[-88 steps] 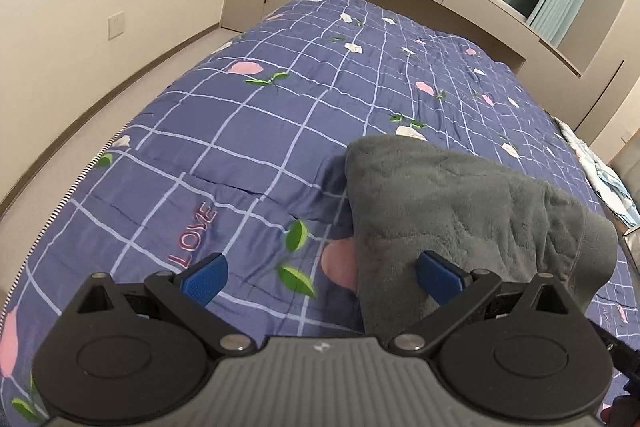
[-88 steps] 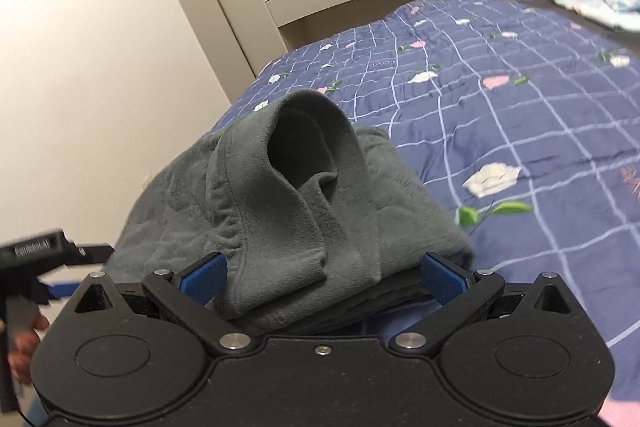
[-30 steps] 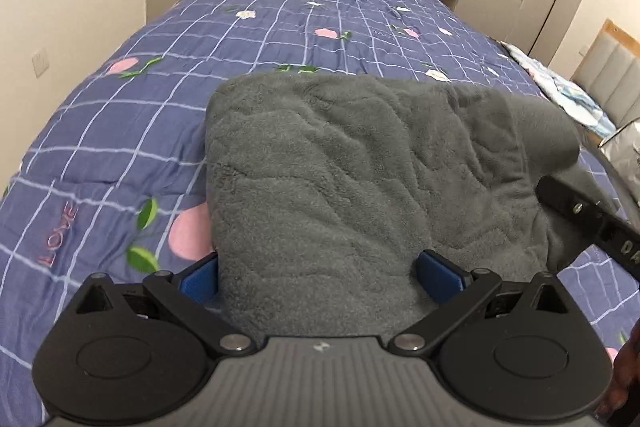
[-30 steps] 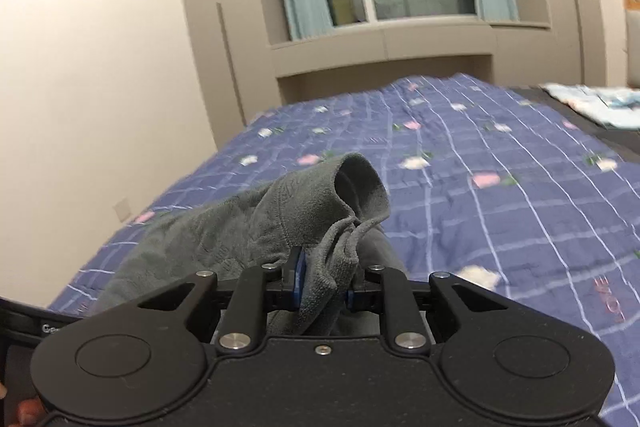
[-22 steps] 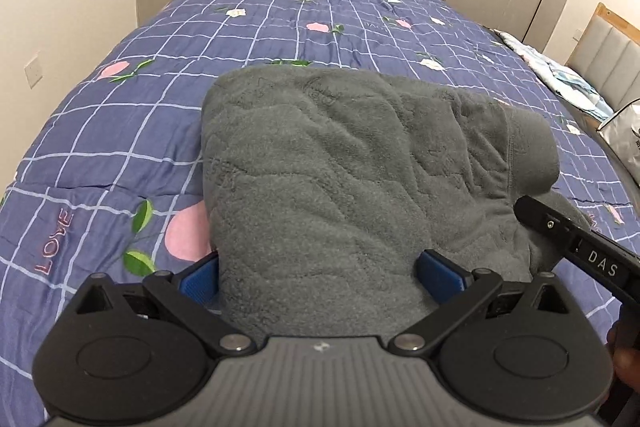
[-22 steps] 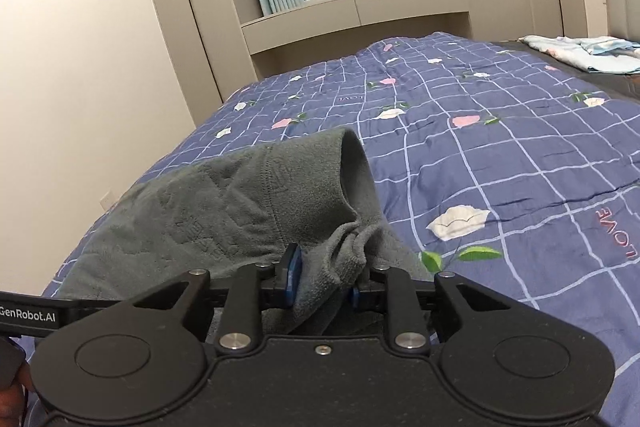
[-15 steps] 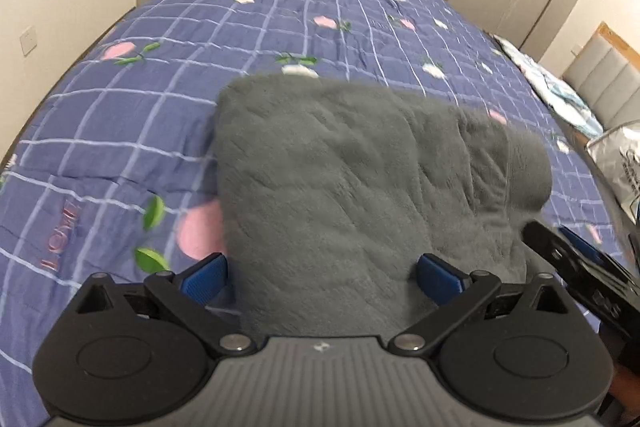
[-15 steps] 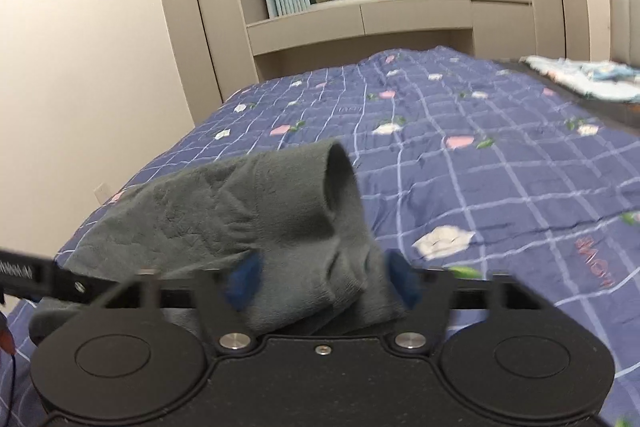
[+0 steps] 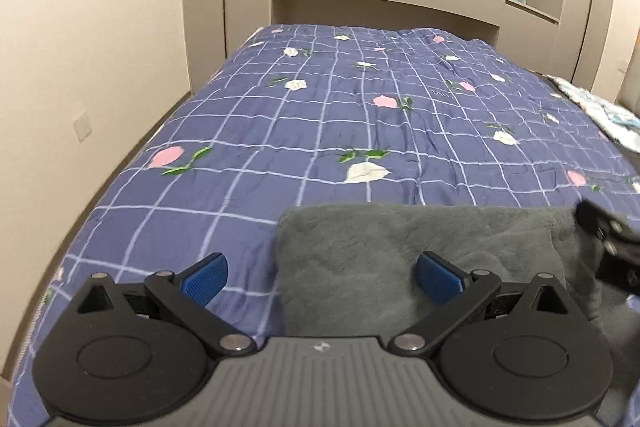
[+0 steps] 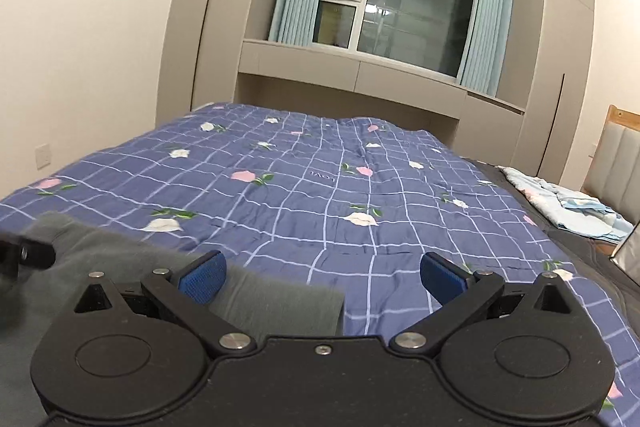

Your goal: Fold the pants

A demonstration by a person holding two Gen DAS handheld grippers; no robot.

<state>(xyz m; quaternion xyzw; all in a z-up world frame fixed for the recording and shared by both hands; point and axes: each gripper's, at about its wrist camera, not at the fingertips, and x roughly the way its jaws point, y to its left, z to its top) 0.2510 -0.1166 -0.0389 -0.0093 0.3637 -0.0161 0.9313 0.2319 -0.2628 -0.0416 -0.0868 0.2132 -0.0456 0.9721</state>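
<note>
My left gripper (image 9: 322,277) stands wide open, nothing pinched; my right gripper (image 10: 322,277) is opening, no cloth between its pads. The folded grey fleece pants (image 9: 408,267) lie at the near edge of the blue checked floral quilt (image 9: 360,115) — soft, limp, light, I judge — best taken at a folded corner.

The pants (image 9: 400,259) are dark grey, of a soft fleecy cloth, folded into a thick flat bundle; they lie on the near part of the bed, on its blue checked quilt; the far folded edge runs straight across, the left corner is rounded; from the right wrist view the bundle (image 10: 272,299) lies low at the left, its right edge squared off
</note>
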